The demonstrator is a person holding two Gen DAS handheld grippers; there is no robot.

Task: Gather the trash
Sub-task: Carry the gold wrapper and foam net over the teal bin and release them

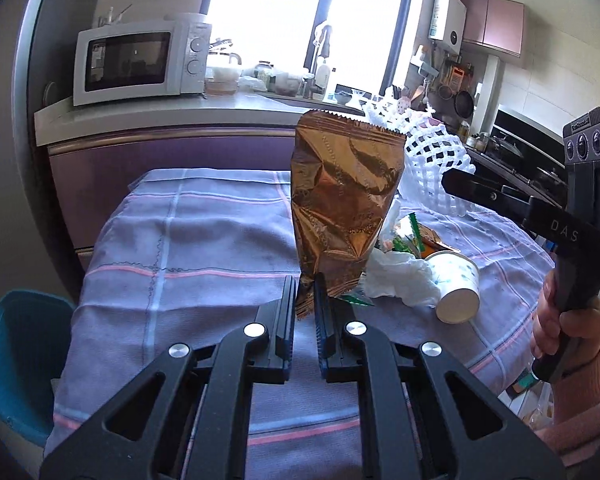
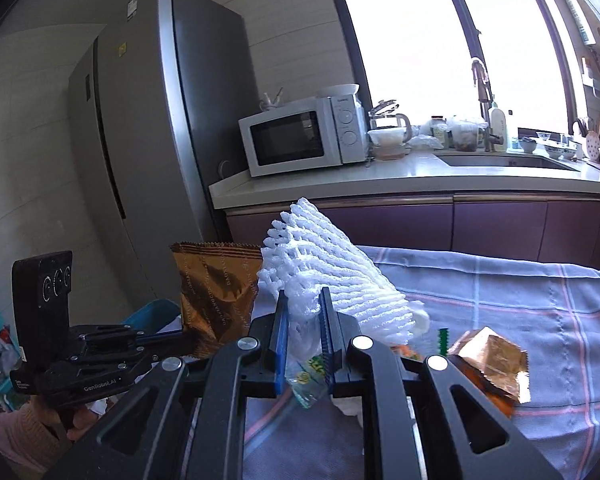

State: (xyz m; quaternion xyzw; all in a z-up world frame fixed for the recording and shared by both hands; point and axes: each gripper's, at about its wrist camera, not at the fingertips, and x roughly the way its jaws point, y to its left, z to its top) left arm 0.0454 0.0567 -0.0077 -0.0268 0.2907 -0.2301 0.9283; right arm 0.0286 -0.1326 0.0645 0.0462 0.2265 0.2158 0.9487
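My left gripper (image 1: 305, 294) is shut on the bottom corner of a brown foil snack bag (image 1: 342, 200) and holds it upright above the table. My right gripper (image 2: 304, 312) is shut on a white foam fruit net (image 2: 332, 276), with a clear plastic wrapper (image 2: 306, 376) also between its fingers. The net also shows in the left wrist view (image 1: 432, 160) behind the bag. The bag shows in the right wrist view (image 2: 216, 284) at the left. On the table lie a crumpled white tissue (image 1: 400, 280), a tipped paper cup (image 1: 458, 284) and green wrappers (image 1: 408, 236).
The table has a lilac checked cloth (image 1: 188, 240). A teal bin (image 1: 16, 356) stands at its left side. A small bronze foil packet (image 2: 492, 364) lies on the cloth. Behind are a counter with a microwave (image 1: 140, 64), a sink (image 2: 504, 160) and a fridge (image 2: 148, 152).
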